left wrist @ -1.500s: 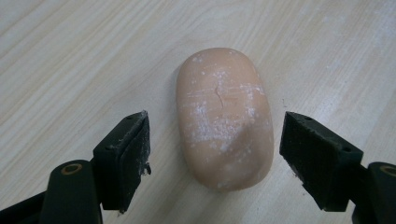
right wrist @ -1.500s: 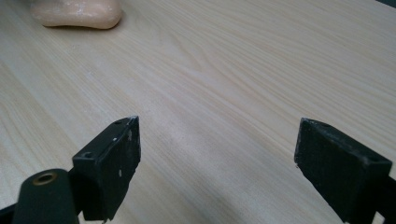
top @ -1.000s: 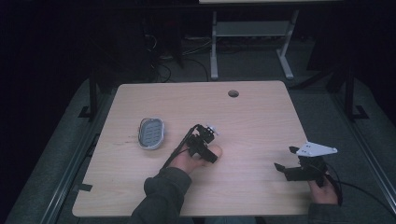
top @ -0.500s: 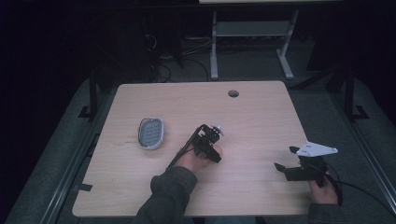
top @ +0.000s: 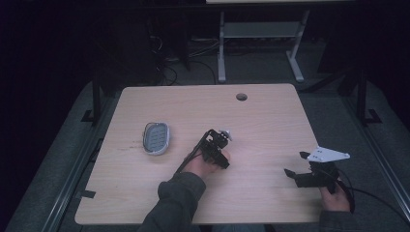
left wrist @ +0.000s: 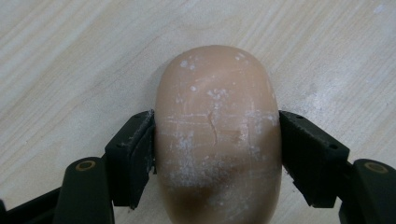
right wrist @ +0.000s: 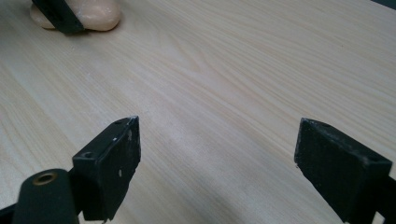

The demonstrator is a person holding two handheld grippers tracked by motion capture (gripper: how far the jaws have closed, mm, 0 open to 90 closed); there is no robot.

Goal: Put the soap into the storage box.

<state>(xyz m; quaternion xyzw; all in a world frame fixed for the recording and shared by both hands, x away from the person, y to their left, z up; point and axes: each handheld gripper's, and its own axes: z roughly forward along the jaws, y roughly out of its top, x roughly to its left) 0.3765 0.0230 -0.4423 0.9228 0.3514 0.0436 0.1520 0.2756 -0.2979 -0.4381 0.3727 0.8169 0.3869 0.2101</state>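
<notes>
Lying on the tabletop near its middle, the peach soap bar is pinched at both flanks by the left tongs; the grasp looks made, while lifting and placing seem left to do. The grey soap dish sits well apart toward the left edge, likely the destination. Near the right edge and front corner, the right tongs hover spread wide, holding nothing, with the soap far off.

left hand-held gripper clamped; right hand-held gripper agape
</notes>
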